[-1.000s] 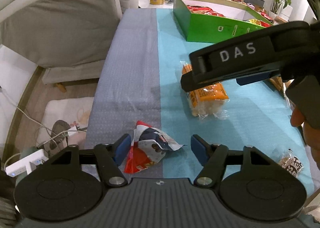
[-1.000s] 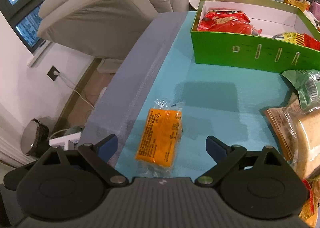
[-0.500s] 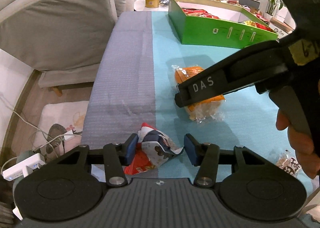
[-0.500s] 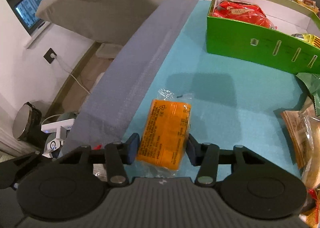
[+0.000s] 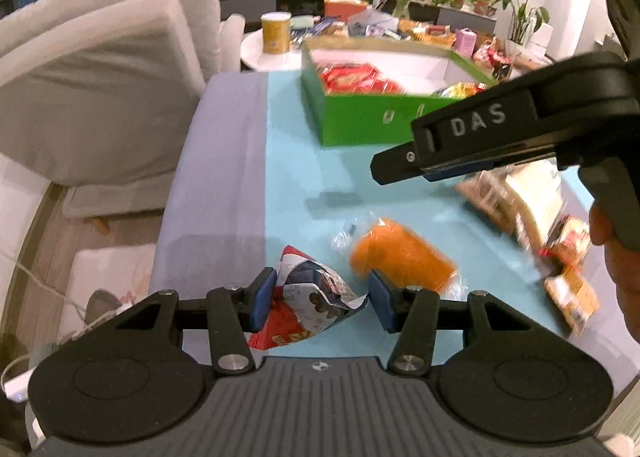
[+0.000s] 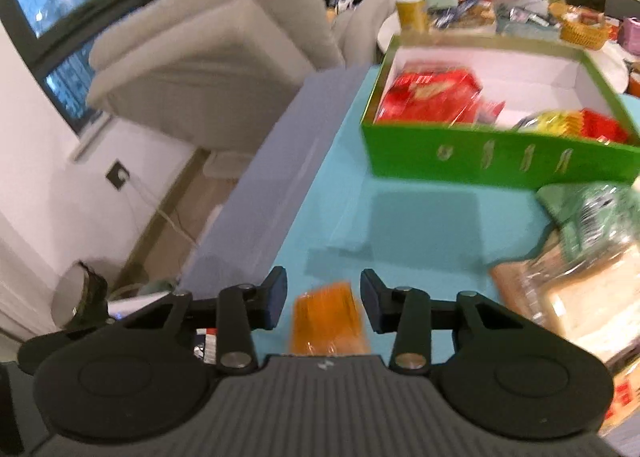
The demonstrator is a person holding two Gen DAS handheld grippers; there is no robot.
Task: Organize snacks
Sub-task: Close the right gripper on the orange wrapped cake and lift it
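Note:
My left gripper (image 5: 320,297) is shut on a crumpled red, blue and white snack packet (image 5: 308,297) and holds it just above the teal tablecloth. An orange packet (image 5: 400,257) lies on the cloth to its right. My right gripper (image 5: 384,173) hangs above that packet and apart from it. In the right wrist view the orange packet (image 6: 326,321) shows small and low between the closing jaws of the right gripper (image 6: 323,299), and the pads do not press on it. The green box (image 5: 360,125) (image 6: 480,157) at the back holds red and yellow snack bags.
Bagged bread (image 6: 580,297) and a green packet (image 6: 592,213) lie to the right, with more snacks (image 5: 568,257) near a hand. A grey cloth strip (image 5: 216,177) runs along the table's left edge. Beyond it stand pale sofa cushions (image 5: 100,97). A yellow can (image 5: 275,33) stands behind.
Left jaws closed on the crumpled packet and lifted it. Right jaws narrowed around the orange packet, then the gripper rose; the packet now looks smaller and lower.

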